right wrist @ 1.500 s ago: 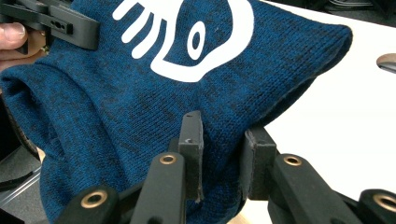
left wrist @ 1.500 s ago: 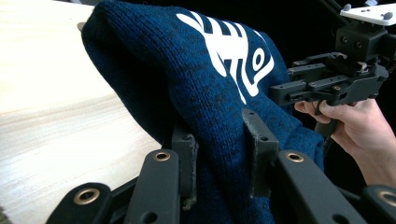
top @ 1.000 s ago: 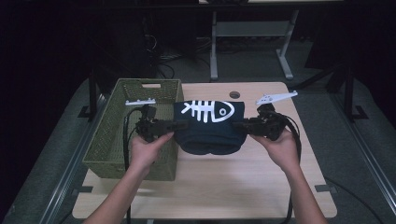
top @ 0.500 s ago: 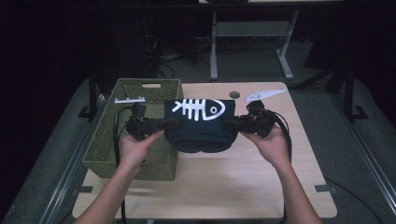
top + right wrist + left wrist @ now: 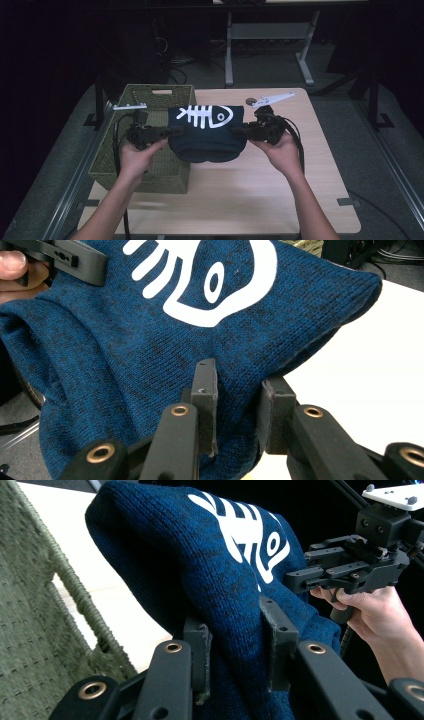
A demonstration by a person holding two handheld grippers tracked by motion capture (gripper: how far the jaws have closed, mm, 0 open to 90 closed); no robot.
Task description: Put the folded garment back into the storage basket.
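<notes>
Between my two claws hangs the dark blue knitted garment (image 5: 207, 136), folded into a thick bundle with a white fish-skeleton print (image 5: 205, 115) facing up and away from me; it is lifted off the table (image 5: 280, 200), its lower fold sagging above the wood just to the right of the green woven basket (image 5: 150, 165). My left claw (image 5: 172, 132) pinches the bundle's left edge: in the left gripper view the knit (image 5: 215, 580) is squeezed between the two black jaws, which are closed on the fabric, and the basket's woven wall (image 5: 30, 645) rises close at the left of that view. My right claw (image 5: 239, 131) grips the opposite edge the same way; in the right gripper view a fold of the blue knit (image 5: 165, 340) passes between the jaws and is clamped there, with the pale tabletop (image 5: 370, 365) off to one side. Both of my hands wrap the claw handles, the left hand (image 5: 135, 157) over the near corner of the basket, the right hand (image 5: 280, 150) over bare table. Black cables trail from each claw back toward me. Beyond the table's far edge stand the pale legs of a metal frame (image 5: 270, 45) on a dim floor.
</notes>
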